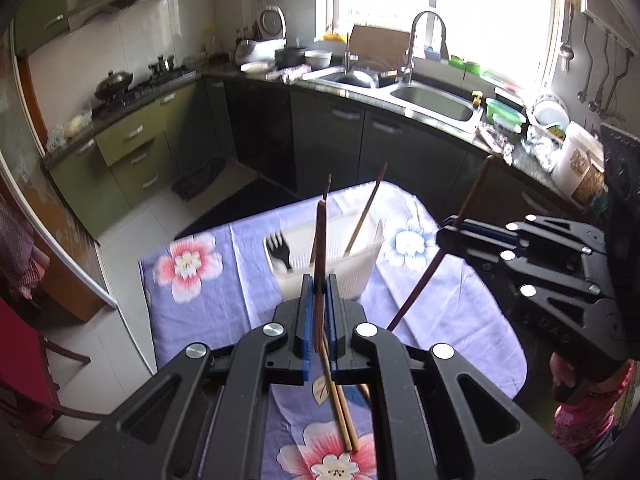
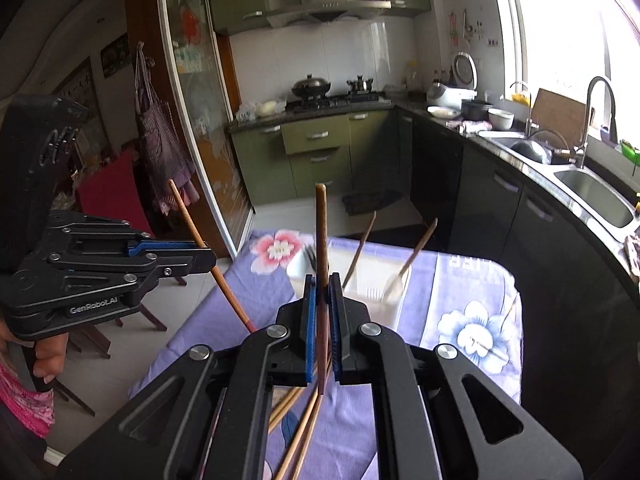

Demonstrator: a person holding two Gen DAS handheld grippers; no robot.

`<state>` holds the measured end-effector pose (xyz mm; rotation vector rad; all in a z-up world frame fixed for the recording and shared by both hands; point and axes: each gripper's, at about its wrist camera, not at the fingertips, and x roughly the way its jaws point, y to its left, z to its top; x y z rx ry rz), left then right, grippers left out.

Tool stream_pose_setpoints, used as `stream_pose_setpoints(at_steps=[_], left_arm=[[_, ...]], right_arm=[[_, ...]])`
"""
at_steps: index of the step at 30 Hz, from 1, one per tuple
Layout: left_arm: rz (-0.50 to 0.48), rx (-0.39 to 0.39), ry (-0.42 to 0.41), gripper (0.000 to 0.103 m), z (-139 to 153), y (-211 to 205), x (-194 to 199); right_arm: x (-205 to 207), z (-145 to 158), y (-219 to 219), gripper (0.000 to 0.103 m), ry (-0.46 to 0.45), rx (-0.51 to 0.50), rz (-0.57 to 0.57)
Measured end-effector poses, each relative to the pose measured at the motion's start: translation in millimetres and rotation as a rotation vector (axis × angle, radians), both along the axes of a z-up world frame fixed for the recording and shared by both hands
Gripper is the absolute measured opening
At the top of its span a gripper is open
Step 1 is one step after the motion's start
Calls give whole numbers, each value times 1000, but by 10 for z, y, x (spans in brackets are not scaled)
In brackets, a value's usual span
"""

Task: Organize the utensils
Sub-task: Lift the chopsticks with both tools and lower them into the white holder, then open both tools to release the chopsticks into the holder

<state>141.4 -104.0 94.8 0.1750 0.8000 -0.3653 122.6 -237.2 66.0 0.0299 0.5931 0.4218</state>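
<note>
In the left wrist view, we note the left gripper (image 1: 319,292) with its blue ribbed pads pressed together on a dark brown chopstick (image 1: 320,240), a slim round rod standing nearly upright between them. Just beyond the gripper sits the white plastic utensil holder (image 1: 340,280), a rectangular basket with slotted walls, resting on the lilac floral tablecloth (image 1: 208,280). Inside the holder we see a black plastic fork (image 1: 279,249), tines up, and two thin sticks leaning against its far side. To the right of the holder, held above the cloth, the right gripper (image 1: 448,236) pinches a second dark chopstick (image 1: 440,256), which is tilted. Nearer than the holder, under the left gripper, pale wooden chopsticks (image 1: 344,420) lie flat on the cloth.

In the right wrist view, we find the right gripper (image 2: 322,296) clamped on a reddish-brown chopstick (image 2: 321,232), upright and smooth. The white holder (image 2: 360,300) lies just beyond it on the cloth (image 2: 460,280), with a white spoon (image 2: 396,284) and a stick leaning inside. Left of the holder, the left gripper (image 2: 208,260) pinches a lighter, tilted wooden chopstick (image 2: 208,260). Loose chopsticks (image 2: 300,432) lie on the cloth below the right gripper.
</note>
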Motion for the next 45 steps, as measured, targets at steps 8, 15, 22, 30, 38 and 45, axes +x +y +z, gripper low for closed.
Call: stream_pose_setpoints(at_steps=[8,15,22,30,38,45], left_arm=[[26,-12,-166,6,591,-209,193],[57,17,-132,6,181,-339,703],[77,33,-21,6,-437,-277,1009],[82,38,6,7,-590,-187,1011],[83,43,-64,46,-340,-172,732],[52,13,31,46,-661,-51,389]], right_arm=[[334,532,-114,7,-126,83,-76],[823,341,-54,7,-112,22,-151],[1180,-189,-42,7,-9,-18,-149],[1148,-302,-1,11,4,-42,-134],[628,-25,-41,19,-68,3,-99],[84,-320,-92,31,-23,-48,-60]])
